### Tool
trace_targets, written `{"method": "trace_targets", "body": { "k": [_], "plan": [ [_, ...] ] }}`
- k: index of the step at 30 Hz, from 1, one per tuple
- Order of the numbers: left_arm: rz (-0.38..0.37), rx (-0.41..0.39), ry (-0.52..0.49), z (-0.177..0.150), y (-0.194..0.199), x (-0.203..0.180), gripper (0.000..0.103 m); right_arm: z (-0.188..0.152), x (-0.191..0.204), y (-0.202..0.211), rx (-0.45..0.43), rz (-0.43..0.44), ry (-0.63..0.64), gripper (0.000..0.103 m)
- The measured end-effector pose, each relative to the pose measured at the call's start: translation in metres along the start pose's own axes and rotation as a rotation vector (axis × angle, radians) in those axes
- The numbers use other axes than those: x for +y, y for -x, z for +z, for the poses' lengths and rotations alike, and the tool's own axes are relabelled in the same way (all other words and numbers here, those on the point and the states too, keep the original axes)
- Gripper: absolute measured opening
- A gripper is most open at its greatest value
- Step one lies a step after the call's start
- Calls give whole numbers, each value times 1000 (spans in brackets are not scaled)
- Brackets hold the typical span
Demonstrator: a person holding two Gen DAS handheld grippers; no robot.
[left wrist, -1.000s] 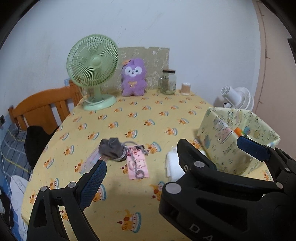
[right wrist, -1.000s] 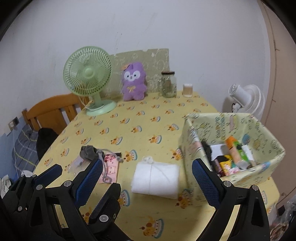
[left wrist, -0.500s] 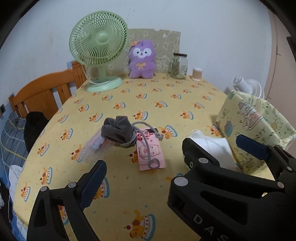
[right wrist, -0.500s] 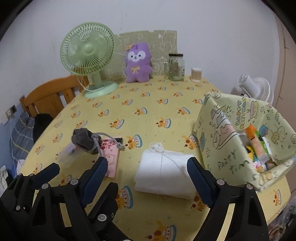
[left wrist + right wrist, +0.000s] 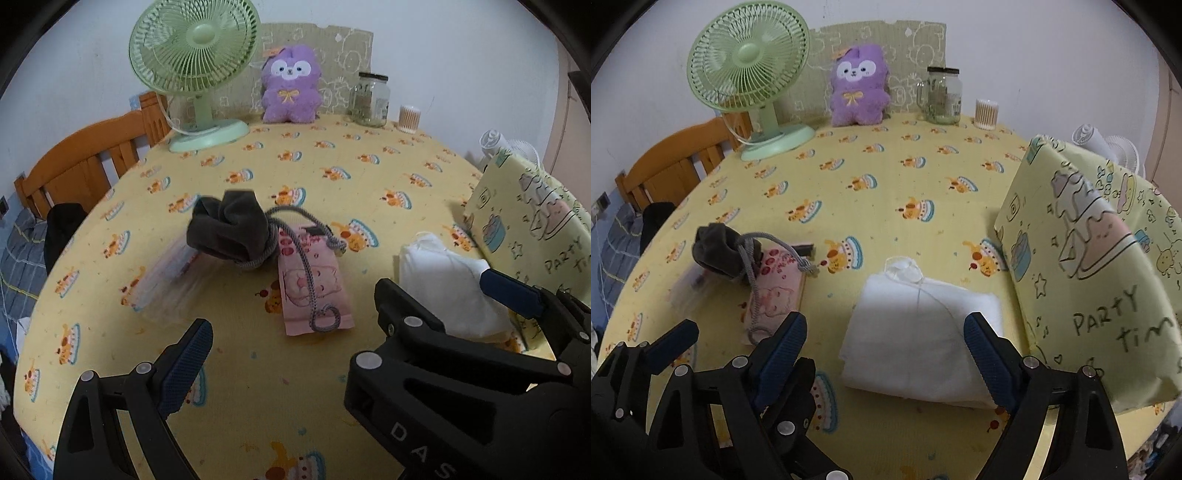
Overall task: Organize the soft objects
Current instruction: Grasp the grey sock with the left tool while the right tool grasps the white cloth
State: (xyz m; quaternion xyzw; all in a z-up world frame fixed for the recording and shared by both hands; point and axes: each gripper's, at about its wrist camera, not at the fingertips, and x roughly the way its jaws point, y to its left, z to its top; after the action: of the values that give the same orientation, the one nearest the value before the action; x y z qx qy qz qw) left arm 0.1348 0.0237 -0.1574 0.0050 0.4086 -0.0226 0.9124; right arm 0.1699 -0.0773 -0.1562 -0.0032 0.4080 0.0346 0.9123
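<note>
We see the folded white cloth (image 5: 919,336) low in the frame's centre, between our right gripper (image 5: 886,343) pads — jaws apart, just been closing, seemingly not touching it. Our left gripper (image 5: 343,314) gapes open; the grey pouch (image 5: 231,230) lies above it.

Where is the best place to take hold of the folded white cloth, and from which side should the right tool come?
Grip the folded white cloth across its thick rolled near edge, coming from above and the near side. That fold is the bulkiest part, and the right tool already straddles it with jaws open. The patterned box stands close on the right, so that side probably leaves little room.
</note>
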Motion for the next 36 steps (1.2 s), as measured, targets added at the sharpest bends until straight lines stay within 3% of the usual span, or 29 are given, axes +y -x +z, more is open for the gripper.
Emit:
{"method": "trace_targets", "body": {
  "k": [4,6,10,12,14,36],
  "plan": [
    [17,13,-5,0,-6,0,96,-1,-1,-7,-11,-9,5,77],
    [18,15,-2,1,-7,0,96,1,-1,-7,-16,-17,13,62],
    [13,18,-7,3,-8,1,96,3,0,-9,-21,-1,27,47],
    [9,20,-10,3,-8,1,96,3,0,-8,-31,2,23,29],
    [4,11,-10,5,-5,1,96,3,-2,-6,-41,25,18,22],
    [99,-59,17,44,-3,28,96,42,19,7,-132,113,28,17]
  ]
}}
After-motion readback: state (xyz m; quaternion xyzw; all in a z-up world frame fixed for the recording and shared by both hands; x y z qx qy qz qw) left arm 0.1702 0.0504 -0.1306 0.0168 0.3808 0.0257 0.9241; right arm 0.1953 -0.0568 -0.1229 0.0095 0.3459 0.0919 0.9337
